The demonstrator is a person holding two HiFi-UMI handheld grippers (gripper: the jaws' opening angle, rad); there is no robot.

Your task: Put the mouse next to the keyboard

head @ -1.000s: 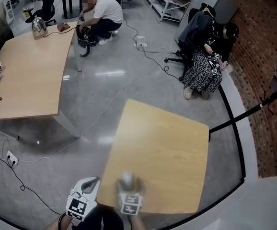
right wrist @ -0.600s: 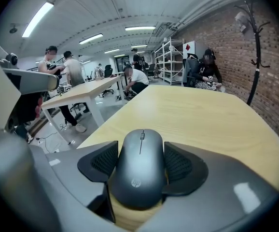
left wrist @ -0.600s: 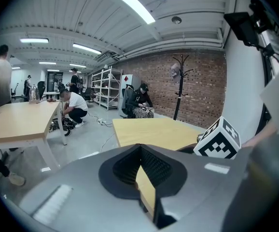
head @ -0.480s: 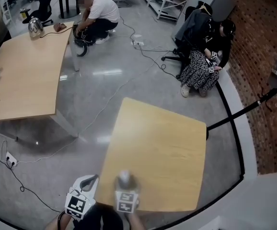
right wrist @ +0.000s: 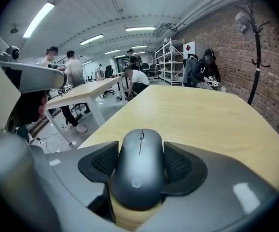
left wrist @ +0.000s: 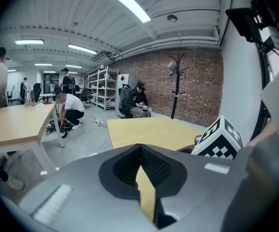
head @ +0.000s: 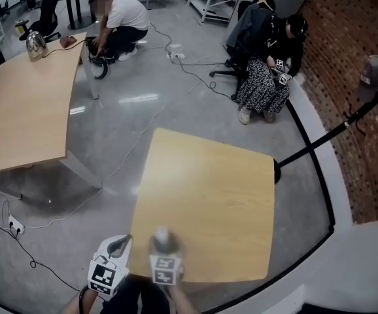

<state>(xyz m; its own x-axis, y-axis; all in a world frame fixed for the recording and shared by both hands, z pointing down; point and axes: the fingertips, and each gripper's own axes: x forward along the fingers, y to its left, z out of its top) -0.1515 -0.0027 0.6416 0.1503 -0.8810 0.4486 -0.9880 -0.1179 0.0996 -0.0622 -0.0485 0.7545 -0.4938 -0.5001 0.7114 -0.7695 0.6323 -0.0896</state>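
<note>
A dark grey mouse (right wrist: 140, 170) lies on the light wooden table (right wrist: 202, 115) at its near edge. My right gripper (right wrist: 140, 151) is shut on it, both black pads pressed against its sides. The head view shows the mouse (head: 161, 237) as a blurred grey blob just ahead of the right gripper's marker cube (head: 165, 270). My left gripper (head: 119, 246) hangs off the table's near left corner with its jaws together and nothing between them; in its own view the pads (left wrist: 151, 166) meet at their tips. No keyboard shows in any view.
The square table (head: 208, 195) stands on a grey floor with cables. A larger wooden table (head: 25, 116) is at the far left. One person crouches at the back (head: 117, 18), another sits by the brick wall (head: 264, 70). A black coat stand (head: 326, 136) is at the right.
The head view has drifted, so the table and room sit a little further left and up in frame. Both grippers stay at the table's near edge, the mouse still in front of the right one.
</note>
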